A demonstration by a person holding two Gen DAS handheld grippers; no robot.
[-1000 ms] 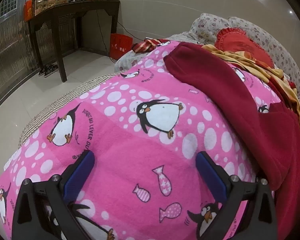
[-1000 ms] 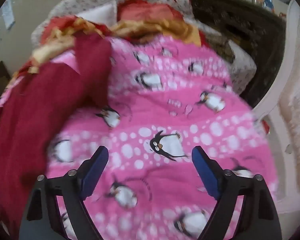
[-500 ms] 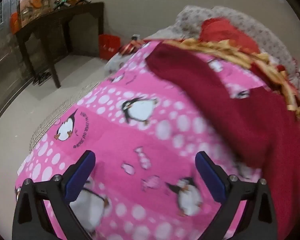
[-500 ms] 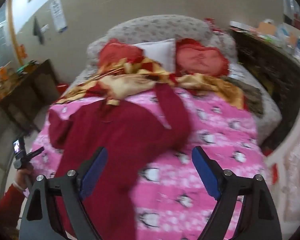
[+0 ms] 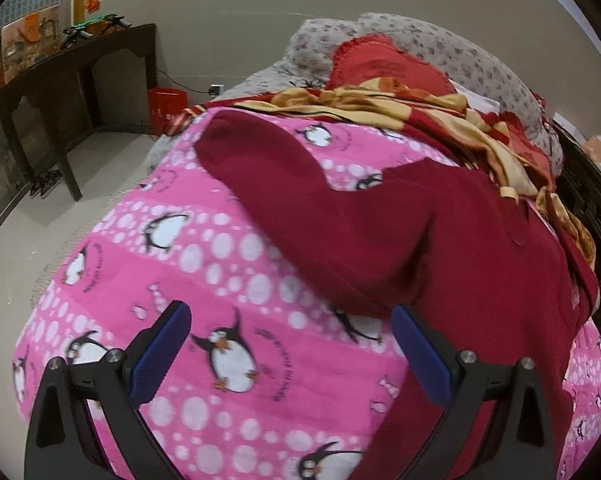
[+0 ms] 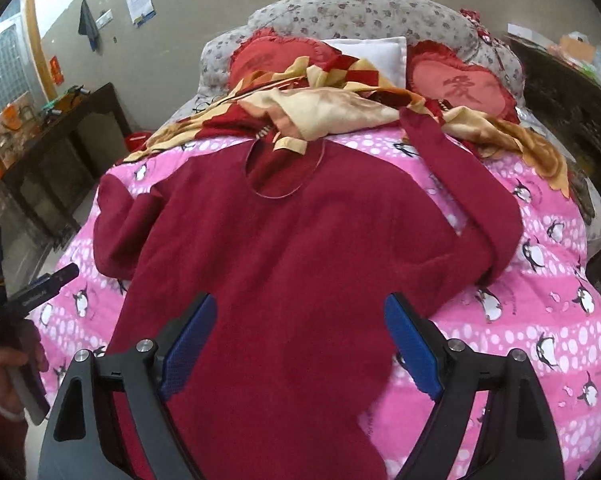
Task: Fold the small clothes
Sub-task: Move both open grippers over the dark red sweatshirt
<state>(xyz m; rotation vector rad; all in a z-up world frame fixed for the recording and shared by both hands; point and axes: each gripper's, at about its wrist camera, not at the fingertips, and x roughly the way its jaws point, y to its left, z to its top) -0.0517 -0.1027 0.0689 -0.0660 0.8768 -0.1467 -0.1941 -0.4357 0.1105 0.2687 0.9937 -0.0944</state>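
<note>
Both views swung further onto the red sweater, now spread flat on pink blanket, both jaws released

sweater lies flat on the blanket, neck toward the pillows | one sleeve doubles back at its right | crumpled quilt sits between neck and pillows | side table stands off left of the bed | both grippers hover at the near edge

Sweater hem (bottom edge) cut off
</note>
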